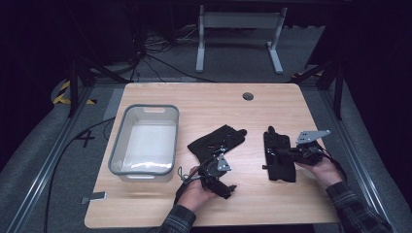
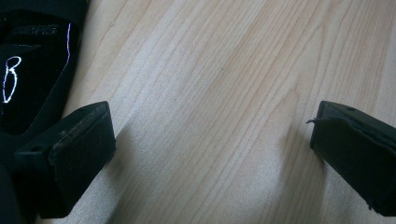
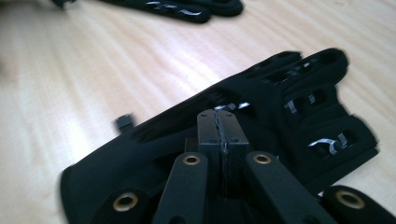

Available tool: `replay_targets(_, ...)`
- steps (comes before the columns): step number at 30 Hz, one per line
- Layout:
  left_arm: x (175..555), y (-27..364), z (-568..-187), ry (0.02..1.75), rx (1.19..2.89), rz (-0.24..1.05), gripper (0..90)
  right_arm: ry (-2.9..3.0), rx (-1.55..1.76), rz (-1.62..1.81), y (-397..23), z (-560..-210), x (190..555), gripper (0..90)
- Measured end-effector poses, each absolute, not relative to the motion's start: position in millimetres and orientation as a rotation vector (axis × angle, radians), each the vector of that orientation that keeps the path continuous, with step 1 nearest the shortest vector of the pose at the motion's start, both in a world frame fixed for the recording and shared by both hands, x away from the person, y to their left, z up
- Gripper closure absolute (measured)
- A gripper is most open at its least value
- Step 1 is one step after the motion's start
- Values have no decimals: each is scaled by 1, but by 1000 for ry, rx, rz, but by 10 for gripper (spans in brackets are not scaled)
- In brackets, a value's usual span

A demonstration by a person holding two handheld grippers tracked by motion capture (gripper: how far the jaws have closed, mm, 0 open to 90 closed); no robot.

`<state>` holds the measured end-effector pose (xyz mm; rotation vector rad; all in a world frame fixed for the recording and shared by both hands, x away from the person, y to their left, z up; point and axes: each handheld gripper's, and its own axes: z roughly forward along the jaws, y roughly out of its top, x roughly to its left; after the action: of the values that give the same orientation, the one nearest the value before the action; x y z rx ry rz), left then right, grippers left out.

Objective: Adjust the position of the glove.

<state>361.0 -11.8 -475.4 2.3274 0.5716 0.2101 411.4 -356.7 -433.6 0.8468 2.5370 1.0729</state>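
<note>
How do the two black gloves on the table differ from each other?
The left glove lies slanted beside the bin, free of the open left gripper. The right glove lies straight, fingers pointing away, with the shut right gripper over it; a grip cannot be told. Both are black and lie flat.

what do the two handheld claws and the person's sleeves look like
Both are black. The left claw has thick, blocky black fingers, a grey three-cornered plate on top and a thin dark cable trailing back. The right claw also carries a grey plate with small holes, plus black link arms with brass-coloured rivets and flat narrow pads. The sleeves are dark plaid.
</note>
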Motion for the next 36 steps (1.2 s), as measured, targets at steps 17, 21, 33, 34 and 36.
replay_targets(17,361,-12,-475,572,2327,210,2,2581,848,1021,-354,-450,426,900)
replay_targets(21,361,-12,-476,572,2326,210,2,2599,838,1027,-358,-450,414,900)
replay_targets(33,361,-12,-475,573,2327,210,3,2620,823,1026,-359,-451,377,900)
replay_targets(34,361,-12,-476,572,2327,210,3,2619,819,1029,-358,-451,374,900)
replay_targets(36,361,-12,-475,573,2327,210,3,2621,821,1033,-358,-451,367,900)
